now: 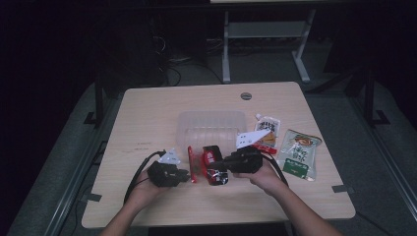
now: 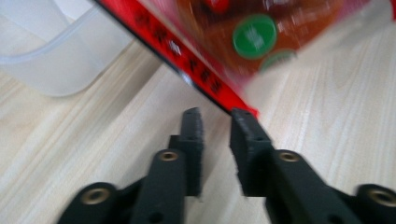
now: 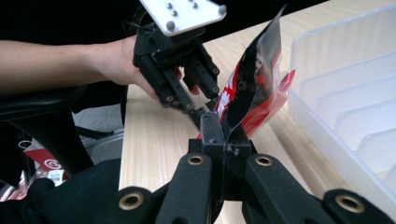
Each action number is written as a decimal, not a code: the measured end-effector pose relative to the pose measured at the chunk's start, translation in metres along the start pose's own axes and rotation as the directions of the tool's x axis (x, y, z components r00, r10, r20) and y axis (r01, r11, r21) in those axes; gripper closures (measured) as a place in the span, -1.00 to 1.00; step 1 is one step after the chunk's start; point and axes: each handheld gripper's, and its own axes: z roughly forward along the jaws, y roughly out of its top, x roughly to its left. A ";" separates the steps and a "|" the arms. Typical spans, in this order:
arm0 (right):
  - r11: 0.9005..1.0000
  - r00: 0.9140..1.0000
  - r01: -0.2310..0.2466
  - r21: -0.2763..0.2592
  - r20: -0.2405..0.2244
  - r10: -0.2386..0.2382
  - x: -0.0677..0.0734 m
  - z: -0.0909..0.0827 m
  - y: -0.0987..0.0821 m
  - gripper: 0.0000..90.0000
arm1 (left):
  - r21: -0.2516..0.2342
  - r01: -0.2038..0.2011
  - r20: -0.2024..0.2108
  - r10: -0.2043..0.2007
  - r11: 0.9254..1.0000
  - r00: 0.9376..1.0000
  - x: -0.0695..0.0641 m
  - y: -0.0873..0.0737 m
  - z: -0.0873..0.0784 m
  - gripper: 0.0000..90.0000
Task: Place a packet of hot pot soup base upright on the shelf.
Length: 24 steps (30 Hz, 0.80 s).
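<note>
high view: red packet held by the right gripper, left jaws apart

high view has the two grippers meeting low in the middle of the frame, over a pale wooden table (image 1: 147, 113). the right gripper (image 1: 227, 162) is clamped on a red-and-black packet (image 1: 212, 164) that sits just left of centre, lifted on edge between the two hands. the left gripper (image 1: 186, 174) is at the lower left of the packet, its tips close to a red strip of it.

right gripper view shows the jaws pressed together on the packet's lower edge (image 3: 247, 100) — the film rises from the pinch toward the upper middle of the frame. the left gripper (image 3: 198, 109) comes in from the upper left, its tips right beside the packet; i cannot tell whether they touch it.

left gripper view shows the two black jaws apart with bare table in the gap. the packet's red edge (image 2: 196, 74) crosses the upper frame on a slant, its corner just above the right jaw's tip, not pinched.

a clear tray (image 1: 183, 123) lies above the packet, mid-frame — to its right are a white pouch (image 1: 268, 126) and a green pouch (image 1: 299, 153).
</note>
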 end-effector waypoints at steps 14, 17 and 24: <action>0.998 0.998 0.015 -0.055 0.054 -0.012 -0.004 -0.019 0.018 1.00 | -0.006 0.052 -0.022 -0.052 0.999 0.998 0.000 -0.007 -0.011 -0.08; 0.998 0.998 0.025 -0.060 0.063 -0.021 -0.006 -0.021 0.023 1.00 | -0.006 0.053 -0.022 -0.053 0.999 0.998 0.001 -0.008 -0.011 -0.15; 0.995 0.996 0.034 -0.099 0.088 -0.025 -0.012 -0.025 0.039 1.00 | 0.000 0.051 -0.019 -0.051 0.999 0.999 0.001 -0.009 -0.012 -0.23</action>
